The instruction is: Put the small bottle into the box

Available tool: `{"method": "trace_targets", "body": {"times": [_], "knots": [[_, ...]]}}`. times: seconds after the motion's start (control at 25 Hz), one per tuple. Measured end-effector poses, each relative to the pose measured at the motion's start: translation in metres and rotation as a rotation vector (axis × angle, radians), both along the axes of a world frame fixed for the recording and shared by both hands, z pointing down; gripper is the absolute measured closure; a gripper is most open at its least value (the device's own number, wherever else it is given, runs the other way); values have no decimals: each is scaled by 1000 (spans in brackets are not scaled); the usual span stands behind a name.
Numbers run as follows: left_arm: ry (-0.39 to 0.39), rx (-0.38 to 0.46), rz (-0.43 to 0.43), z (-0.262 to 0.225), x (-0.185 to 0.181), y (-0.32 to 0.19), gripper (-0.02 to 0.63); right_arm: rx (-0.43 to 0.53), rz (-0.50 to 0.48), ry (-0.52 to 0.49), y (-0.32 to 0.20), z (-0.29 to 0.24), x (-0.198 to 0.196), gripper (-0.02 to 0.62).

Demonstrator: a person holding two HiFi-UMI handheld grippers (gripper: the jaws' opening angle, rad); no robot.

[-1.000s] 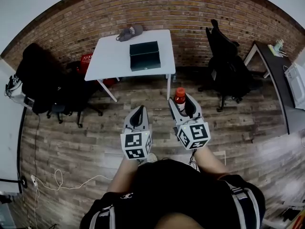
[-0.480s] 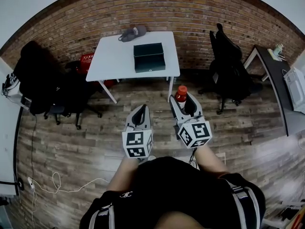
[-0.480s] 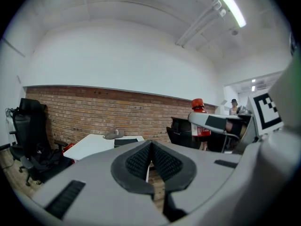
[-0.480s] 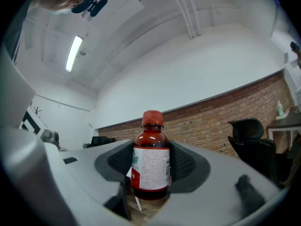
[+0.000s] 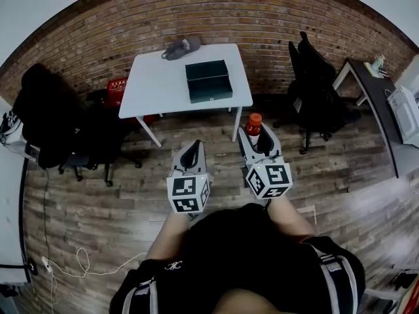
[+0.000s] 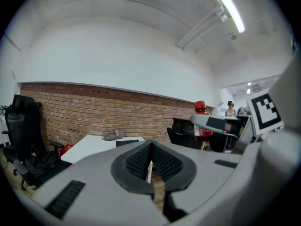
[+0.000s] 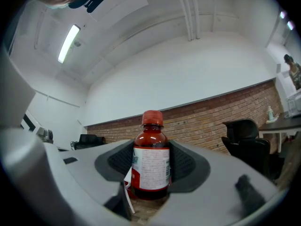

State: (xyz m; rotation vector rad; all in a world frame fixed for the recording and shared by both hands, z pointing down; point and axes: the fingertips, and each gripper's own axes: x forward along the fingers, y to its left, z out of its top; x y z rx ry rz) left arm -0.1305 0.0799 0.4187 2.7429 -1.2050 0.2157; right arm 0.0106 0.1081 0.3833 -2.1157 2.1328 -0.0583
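A small red bottle [image 7: 150,157] with a red cap and white label stands upright between the pads of my right gripper [image 7: 151,166], which is shut on it. From the head view the bottle [image 5: 253,125] sticks up from the right gripper [image 5: 256,140] above the wooden floor, short of the white table [image 5: 157,84]. A dark green open box [image 5: 209,80] sits on that table. My left gripper [image 5: 190,158] hangs beside the right one, jaws shut with nothing in them. In the left gripper view [image 6: 151,163] the bottle [image 6: 201,121] shows at the right.
A grey cap [image 5: 181,46] lies at the table's far edge by the brick wall. A black office chair [image 5: 313,90] stands right of the table, another dark chair [image 5: 59,120] and a red crate [image 5: 118,87] to its left. A desk [image 5: 380,103] sits far right.
Both grippers and the bottle have drifted slightly closer to the table; the table and box sit a little lower and nearer in the head view. Grip on the bottle is unchanged.
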Motion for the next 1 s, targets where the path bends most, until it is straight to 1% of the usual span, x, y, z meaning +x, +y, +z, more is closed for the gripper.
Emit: {"method": "trace_targets", "body": {"times": [0.28, 0.56, 0.8, 1.0], "knots": [[8, -8, 3, 4, -10, -17, 600, 6, 1, 9, -15, -1, -9, 379], [7, -1, -23, 5, -15, -47, 600, 2, -9, 26, -46, 4, -10, 379], [-4, -7, -44, 11, -6, -83, 600, -3, -26, 25, -87, 9, 2, 379], [-20, 3, -61, 15, 8, -123, 600, -12, -31, 23, -129, 19, 21, 379]]}}
